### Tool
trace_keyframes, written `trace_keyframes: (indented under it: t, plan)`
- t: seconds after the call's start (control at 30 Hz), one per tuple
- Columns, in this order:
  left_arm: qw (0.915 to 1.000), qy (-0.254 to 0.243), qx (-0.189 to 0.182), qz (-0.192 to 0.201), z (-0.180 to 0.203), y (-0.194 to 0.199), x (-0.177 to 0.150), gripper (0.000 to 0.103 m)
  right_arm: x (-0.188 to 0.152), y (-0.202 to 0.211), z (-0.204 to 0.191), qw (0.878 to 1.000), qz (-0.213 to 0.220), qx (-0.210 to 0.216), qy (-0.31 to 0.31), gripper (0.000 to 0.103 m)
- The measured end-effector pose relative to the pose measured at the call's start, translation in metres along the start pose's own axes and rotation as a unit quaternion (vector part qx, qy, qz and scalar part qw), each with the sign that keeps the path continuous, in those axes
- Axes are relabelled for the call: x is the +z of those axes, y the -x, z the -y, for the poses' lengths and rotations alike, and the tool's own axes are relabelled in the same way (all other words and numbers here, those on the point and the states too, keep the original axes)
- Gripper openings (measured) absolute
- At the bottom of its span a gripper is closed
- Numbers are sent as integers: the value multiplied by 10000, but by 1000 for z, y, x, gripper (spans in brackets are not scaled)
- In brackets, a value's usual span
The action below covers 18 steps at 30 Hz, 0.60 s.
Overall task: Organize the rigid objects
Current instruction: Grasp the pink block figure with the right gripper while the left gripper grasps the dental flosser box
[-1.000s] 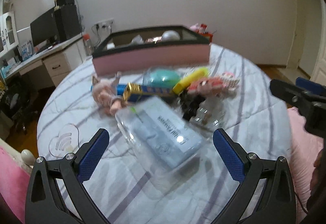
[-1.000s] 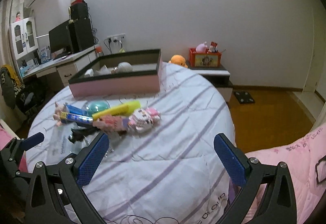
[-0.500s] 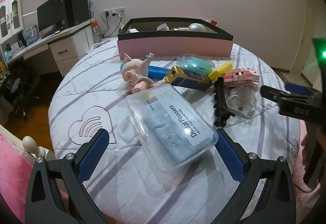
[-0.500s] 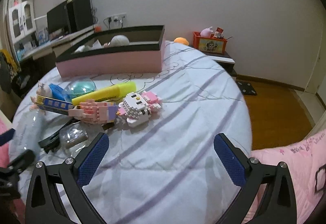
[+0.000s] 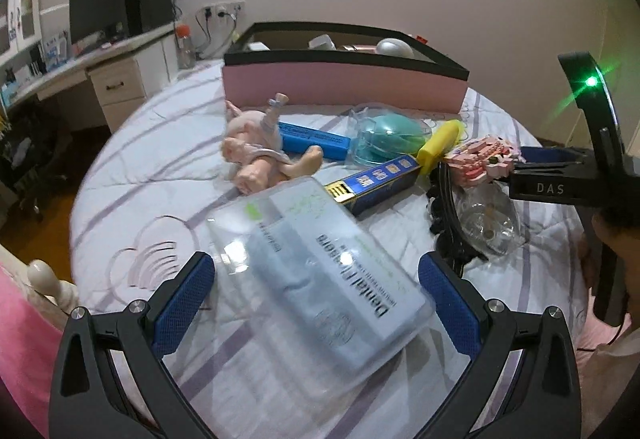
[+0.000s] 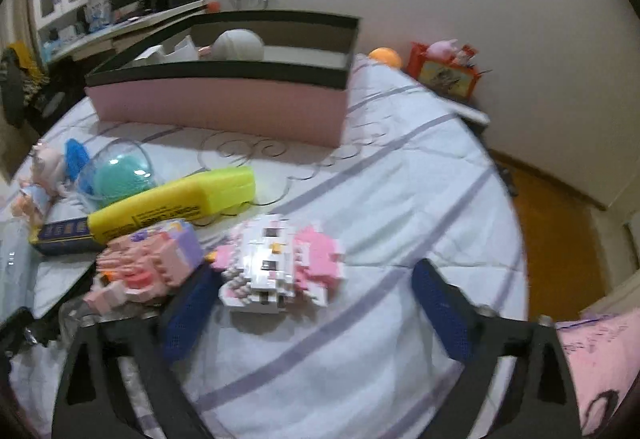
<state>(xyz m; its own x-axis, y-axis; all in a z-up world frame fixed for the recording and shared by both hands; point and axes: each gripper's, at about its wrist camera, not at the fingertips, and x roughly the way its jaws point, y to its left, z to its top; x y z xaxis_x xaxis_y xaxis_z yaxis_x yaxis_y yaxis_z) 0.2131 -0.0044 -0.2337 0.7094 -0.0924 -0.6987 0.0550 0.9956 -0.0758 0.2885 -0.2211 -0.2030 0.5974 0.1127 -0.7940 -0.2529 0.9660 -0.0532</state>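
A clear pack of dental flossers [image 5: 316,267] lies on the striped bedspread between the fingers of my open left gripper [image 5: 316,299]; the pads do not press on it. My right gripper [image 6: 316,309] hangs low over a white and pink brick cat [image 6: 280,267]. Its jaws are closing. The cat sits between them near the left finger [image 6: 192,311], and the right finger stands well clear. A pink brick figure [image 6: 148,259] lies just left of the cat. The pink box with a black rim [image 6: 216,107] stands at the back and holds a few items.
Between the flosser pack and the box [image 5: 344,83] lie a doll [image 5: 260,155], a blue bar [image 5: 312,139], a teal ball in a clear shell [image 5: 384,139], a yellow marker [image 5: 438,143], a blue and gold carton [image 5: 376,179], a black hair clip [image 5: 448,215] and a clear shell [image 5: 488,227]. A desk stands left.
The right gripper has come down and forward onto the brick cat and its jaws have narrowed. The left gripper has closed in on the flosser pack, which now sits between its fingers.
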Motion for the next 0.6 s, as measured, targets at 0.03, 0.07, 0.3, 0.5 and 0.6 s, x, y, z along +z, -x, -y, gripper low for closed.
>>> trace_keyframes:
  t: [0.03, 0.07, 0.3, 0.5, 0.6]
  plan:
    - [10000, 45, 0, -27, 0, -3, 0, 103, -1, 1, 0, 9999, 39, 96, 15, 73]
    - [10000, 62, 26, -24, 0, -3, 0, 103, -2, 2, -1, 9999, 63, 140, 30, 62]
    - [9999, -23, 137, -32, -9, 6, -9, 86, -16, 15, 1, 9989, 262, 244, -315, 57]
    - [9994, -172, 305, -38, -15, 14, -16, 83, -27, 22, 3, 9974, 293, 233, -617, 57]
    - [9997, 20, 262, -19, -23, 15, -18, 85, -28, 24, 1, 9971, 317, 230, -660, 58]
